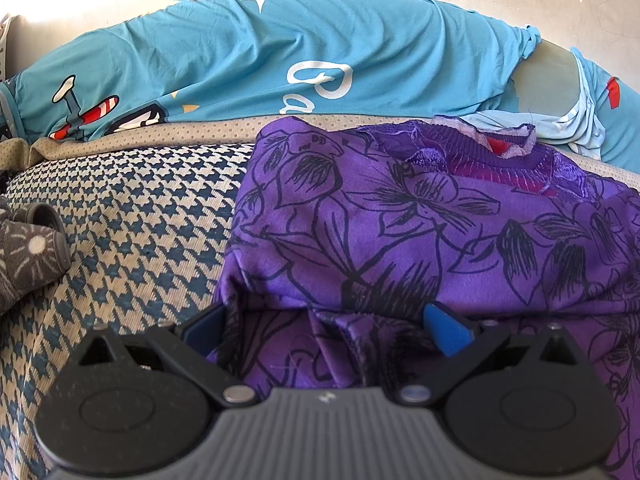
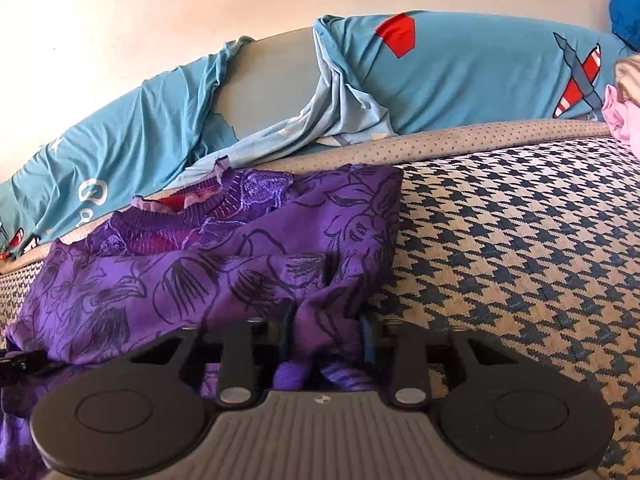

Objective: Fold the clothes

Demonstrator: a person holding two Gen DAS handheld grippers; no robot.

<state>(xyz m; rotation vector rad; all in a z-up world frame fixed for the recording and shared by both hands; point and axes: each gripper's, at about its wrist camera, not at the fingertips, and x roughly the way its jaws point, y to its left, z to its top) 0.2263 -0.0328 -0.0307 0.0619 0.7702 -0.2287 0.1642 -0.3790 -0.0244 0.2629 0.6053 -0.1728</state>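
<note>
Early in the fold, I'd say: my right gripper (image 2: 326, 330) has its jaws drawn in close, pinching a bunched ridge of the purple floral top (image 2: 224, 264) between them, cloth squeezed up through the gap and hanging below. My left gripper (image 1: 328, 320) stands wide, blue pads (image 1: 446, 330) well apart, the top's near edge slumped loose between them; nothing pressed there as far as I can see, so no hold on that side. The top lies spread ahead of both sets of fingers, ribbed neckline (image 1: 472, 148) at the far end, rumpled, one side already doubled over near the left fingers, though I can't tell if that counts as a finished fold. Left to do, by my guess: get the left side gripped, lift, bring the hem over, flatten. Surface is a blue-and-cream houndstooth cover (image 2: 520, 248), open to the right of the right fingers and to the left of the left ones. Beyond the top runs a dotted beige band (image 2: 460, 136), then a teal cartoon-print sheet (image 1: 280, 52) against a pale wall (image 2: 160, 12). A grey patterned garment (image 1: 28, 252) sits far left of the left fingers; something pink (image 2: 624, 116) far right of the right ones.
</note>
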